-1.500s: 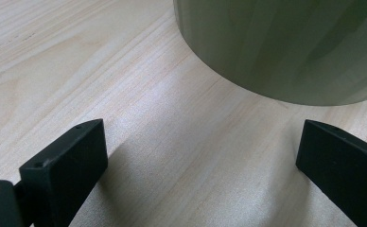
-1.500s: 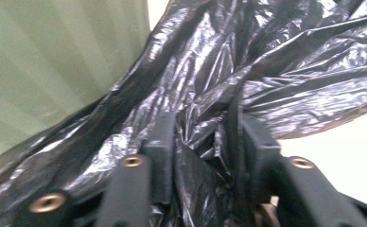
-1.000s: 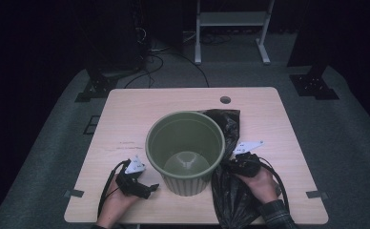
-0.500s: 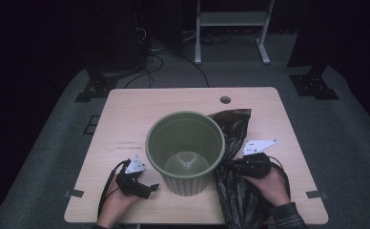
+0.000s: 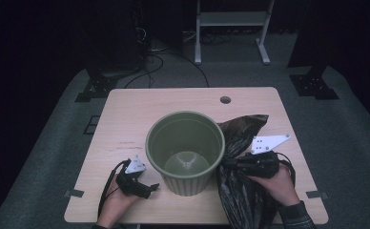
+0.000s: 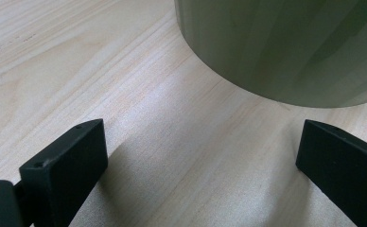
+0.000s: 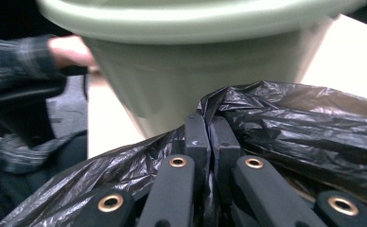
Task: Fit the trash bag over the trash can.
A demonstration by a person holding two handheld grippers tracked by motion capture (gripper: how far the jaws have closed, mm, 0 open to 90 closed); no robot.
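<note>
Right gripper [image 5: 231,164] pinches the black bag [image 5: 242,138] just beside the green bin [image 5: 185,143]; left gripper [image 5: 149,187] waits spread

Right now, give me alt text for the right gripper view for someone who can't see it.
The right gripper, jaws closed, pinches a fold of a crinkled black plastic bag just in front of a green ribbed bin on a pale wooden table. A plaid sleeve and a hand show at left.
</note>
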